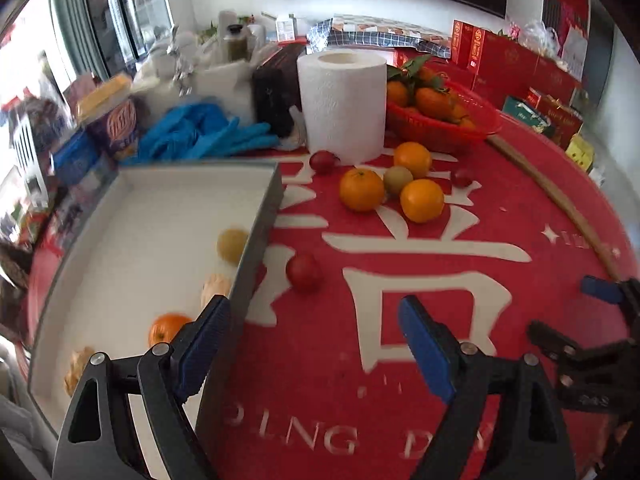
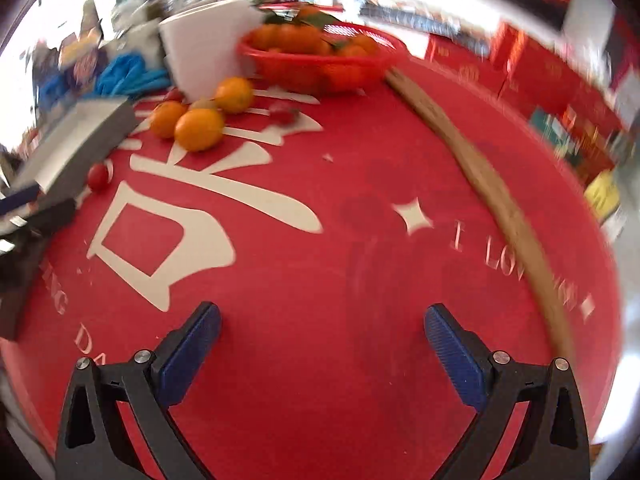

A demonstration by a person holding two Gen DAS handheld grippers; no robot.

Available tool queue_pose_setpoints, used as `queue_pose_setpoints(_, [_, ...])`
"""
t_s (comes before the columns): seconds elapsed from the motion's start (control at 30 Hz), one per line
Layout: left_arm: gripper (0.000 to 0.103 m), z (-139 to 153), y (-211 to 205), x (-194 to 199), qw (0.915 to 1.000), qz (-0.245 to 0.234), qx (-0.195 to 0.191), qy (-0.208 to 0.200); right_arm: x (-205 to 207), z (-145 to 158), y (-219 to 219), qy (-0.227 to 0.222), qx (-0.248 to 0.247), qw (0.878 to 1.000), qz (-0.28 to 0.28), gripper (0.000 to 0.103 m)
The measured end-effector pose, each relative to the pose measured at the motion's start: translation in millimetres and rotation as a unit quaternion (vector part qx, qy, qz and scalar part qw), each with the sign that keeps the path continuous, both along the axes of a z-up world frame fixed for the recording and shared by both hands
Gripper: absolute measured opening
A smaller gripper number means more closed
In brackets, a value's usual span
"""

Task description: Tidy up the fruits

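A grey box with a white inside (image 1: pixel 160 208) lies at the left and holds a yellow fruit (image 1: pixel 232 245), an orange (image 1: pixel 166 330) and pale fruits. On the red mat a small red fruit (image 1: pixel 303 273) (image 2: pixel 98 176) lies beside the box wall. Farther back sit three oranges (image 1: pixel 362 190) (image 2: pixel 199 129), a greenish fruit (image 1: pixel 397 179) and two more red fruits (image 1: pixel 322 161). My left gripper (image 1: pixel 316 334) is open and empty, straddling the box's near corner. My right gripper (image 2: pixel 322 330) hangs open over bare mat, also empty; it shows at the right edge of the left wrist view (image 1: pixel 592 320).
A roll of white paper (image 1: pixel 342 104) stands behind the loose fruit, with a red basket of tangerines (image 1: pixel 440 120) (image 2: pixel 320 56) to its right. Blue gloves (image 1: pixel 200 132), bottles and packets crowd the back left. A wooden table rim (image 2: pixel 492 184) curves along the right; red boxes stand beyond it.
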State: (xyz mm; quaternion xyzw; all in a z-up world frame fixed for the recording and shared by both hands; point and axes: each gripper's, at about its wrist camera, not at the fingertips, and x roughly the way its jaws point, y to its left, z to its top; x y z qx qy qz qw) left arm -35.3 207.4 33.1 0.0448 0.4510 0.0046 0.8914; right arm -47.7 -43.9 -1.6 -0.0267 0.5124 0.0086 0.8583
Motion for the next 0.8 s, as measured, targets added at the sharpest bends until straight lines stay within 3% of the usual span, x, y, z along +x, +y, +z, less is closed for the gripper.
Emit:
queue_pose_setpoints(0.17, [0.083,-11.8,-14.5,15.3,0.9996,-0.013,0.001,0.027,-15.0,4.3,-3.6,-0.014,0.000,1.000,0.005,0.103])
queue_pose_setpoints(0.3, [0.083,-22.2,-26.7,20.0,0.9989,-0.018,0.023,0.038,-22.6,1.9,0.5,-0.022,0.000,1.000,0.009,0.103])
queue_pose_setpoints(0.47, [0.083,-24.3,-3.1,34.3,0.9980,0.027,-0.033,0.046,-21.9,-10.7,9.5,-0.030,0.000,0.999,0.012,0.103])
queue_pose_setpoints(0.57, [0.081,-24.0,-3.1,40.3,0.9981,0.029,-0.033,0.044,-18.4,-9.8,9.0,-0.029,0.001,1.000,0.012,0.103])
queue_pose_setpoints(0.67, [0.058,-21.5,-6.9,40.1,0.9980,0.018,-0.043,0.041,-14.9,-9.3,9.4,-0.026,0.000,1.000,0.011,0.103])
queue_pose_setpoints(0.73, [0.022,-18.8,-10.4,35.6,0.9984,0.006,-0.040,0.038,-12.0,-8.8,9.9,-0.021,0.000,1.000,0.009,0.103])
queue_pose_setpoints(0.8, [0.022,-18.2,-10.2,27.5,0.9984,-0.001,-0.040,0.039,-7.6,-8.8,11.4,-0.017,0.000,1.000,0.010,0.103])
